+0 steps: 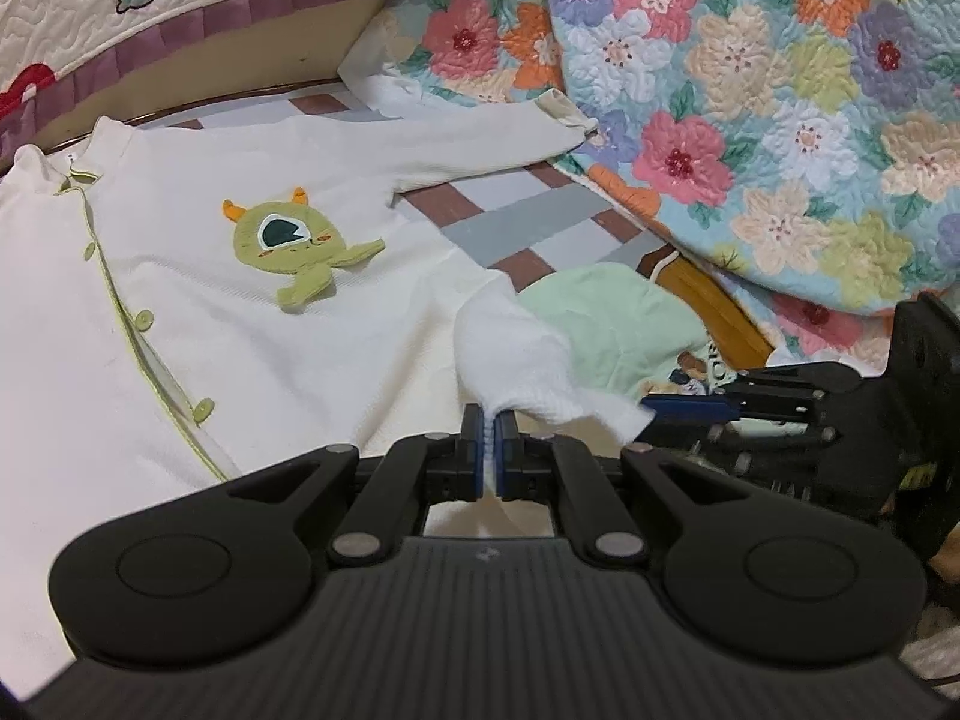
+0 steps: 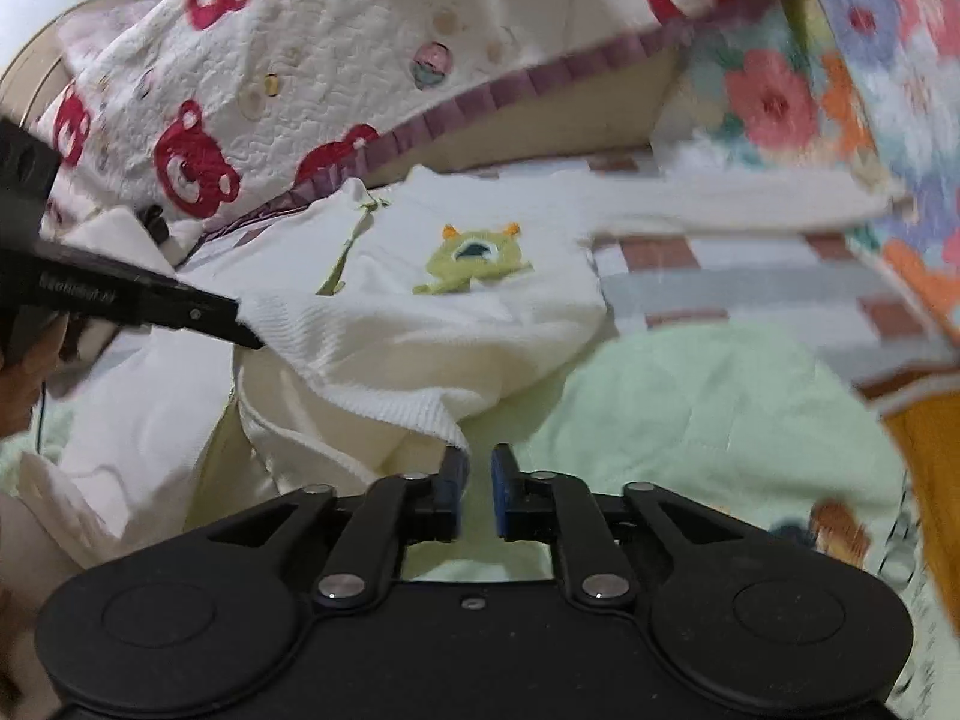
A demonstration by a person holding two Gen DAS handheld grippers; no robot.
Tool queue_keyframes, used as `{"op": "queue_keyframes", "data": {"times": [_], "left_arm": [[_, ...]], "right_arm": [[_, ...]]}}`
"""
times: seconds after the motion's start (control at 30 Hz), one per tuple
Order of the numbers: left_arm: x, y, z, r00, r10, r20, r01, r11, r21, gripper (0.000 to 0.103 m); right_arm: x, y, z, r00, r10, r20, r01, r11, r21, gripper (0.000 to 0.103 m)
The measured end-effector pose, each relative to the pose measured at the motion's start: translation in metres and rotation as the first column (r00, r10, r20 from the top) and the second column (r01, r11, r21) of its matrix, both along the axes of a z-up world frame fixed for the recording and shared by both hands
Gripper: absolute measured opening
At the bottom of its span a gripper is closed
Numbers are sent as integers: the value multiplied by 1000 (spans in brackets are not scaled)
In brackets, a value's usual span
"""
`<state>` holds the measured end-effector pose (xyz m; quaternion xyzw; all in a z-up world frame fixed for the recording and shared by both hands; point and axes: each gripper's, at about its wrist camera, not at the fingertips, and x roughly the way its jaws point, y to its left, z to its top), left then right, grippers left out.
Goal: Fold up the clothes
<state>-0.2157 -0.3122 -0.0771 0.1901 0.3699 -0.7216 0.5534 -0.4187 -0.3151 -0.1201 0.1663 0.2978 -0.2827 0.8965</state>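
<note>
A cream button-up top [image 1: 240,360] with a green one-eyed monster patch [image 1: 288,252] lies spread on the bed, its collar at the far left and one sleeve [image 1: 480,138] stretched to the right. My left gripper [image 1: 493,420] is shut on the top's lower hem, which bunches up above the pads. In the right wrist view the hem of the top [image 2: 390,348] is lifted and folded toward the monster patch [image 2: 474,258]. My right gripper [image 2: 477,459] is open by a narrow gap, and the hem corner hangs just off its left fingertip. The left gripper [image 2: 249,336] pinches the hem at the left.
A floral quilt [image 1: 750,90] is heaped on the right and a bear-print quilt [image 2: 240,60] hangs along the back. A pale green blanket [image 2: 690,420] lies under and right of the top, over a checked sheet [image 1: 522,216]. A hand [image 2: 24,372] shows at the left edge.
</note>
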Motion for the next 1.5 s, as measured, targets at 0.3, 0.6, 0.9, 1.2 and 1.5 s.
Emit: {"op": "queue_keyframes", "data": {"times": [0.3, 0.6, 0.9, 1.2, 1.5], "left_arm": [[-9, 5, 16, 997, -75, -16, 74, 994, -78, 2], [-45, -12, 65, 945, -324, -49, 317, 941, -121, 5], [-39, -20, 22, 958, -251, 137, 231, 962, 146, 6], [-66, -17, -17, 858, -497, 132, 420, 825, 378, 30], [-95, -6, -37, 793, -596, 128, 538, 783, 311, 46]], "right_arm": [[33, 5, -2, 999, 39, -30, -45, 976, -211, 3], [-81, -10, 45, 898, -259, 355, 240, 966, 97, 2], [-95, -19, -44, 921, -380, 87, 352, 906, 235, 2], [-107, -20, -48, 924, -377, 68, 358, 912, 200, 1], [-110, -28, -53, 925, -375, 64, 357, 915, 190, 2]]}}
